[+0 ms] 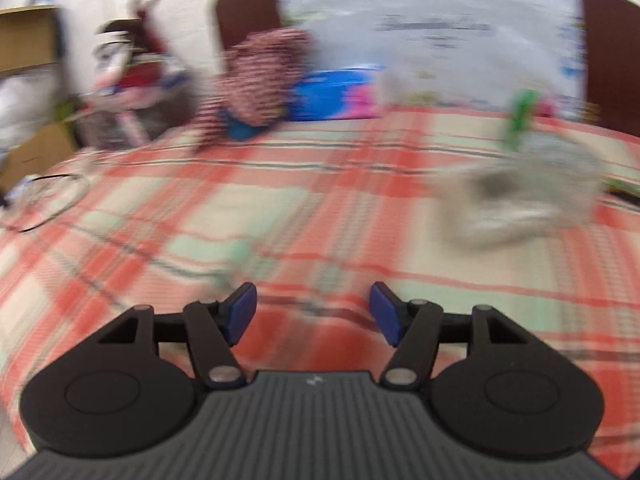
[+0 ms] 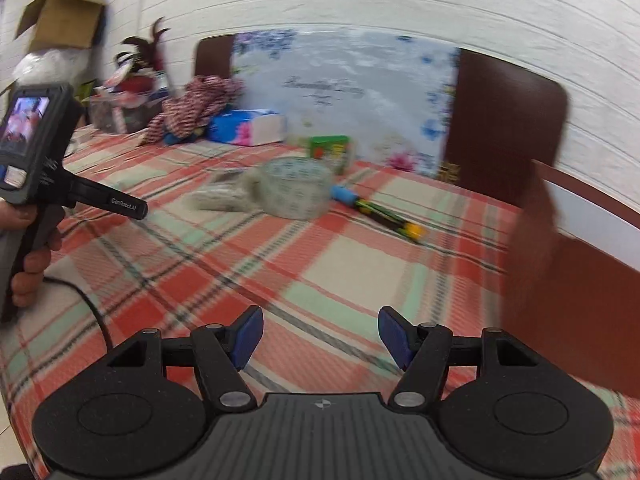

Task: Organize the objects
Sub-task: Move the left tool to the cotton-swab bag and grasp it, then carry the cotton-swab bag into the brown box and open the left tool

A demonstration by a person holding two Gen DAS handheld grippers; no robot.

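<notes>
Okay, both grippers empty, nothing picked yet. My left gripper (image 1: 313, 312) has its blue pads spread wide over the plaid bedcover (image 1: 280, 208), holding nothing. My right gripper (image 2: 321, 338) is spread the same way, also empty, low over the same cover.

Things to organize sit ahead of me, well apart from both grippers: a clear tape roll (image 2: 294, 190) on the cover, a crumpled clear bag (image 2: 218, 200) touching its left side, a pen-like stick (image 2: 378, 212) with a blue end and a yellow end just to the right of the roll, and a green box (image 2: 332, 150) behind it. A blue tissue pack (image 2: 248, 126) and a striped cloth heap (image 2: 196, 108) lie further back by the headboard. In the left view the roll and bag are one grey smear (image 1: 516, 200); I can't separate them there.

Risks, my guess: both views are motion-blurred, so aiming now could land the pads off target. The roll is wide and smooth, so it may slip or roll away if pinched on its rim. The bag touches the roll, so a grab could drag both together. The soft cover gives under pressure, so pads could snag fabric. The left handle (image 2: 36, 152) sits near my right view's edge; the cable (image 2: 92, 308) trailing from it could catch.
</notes>
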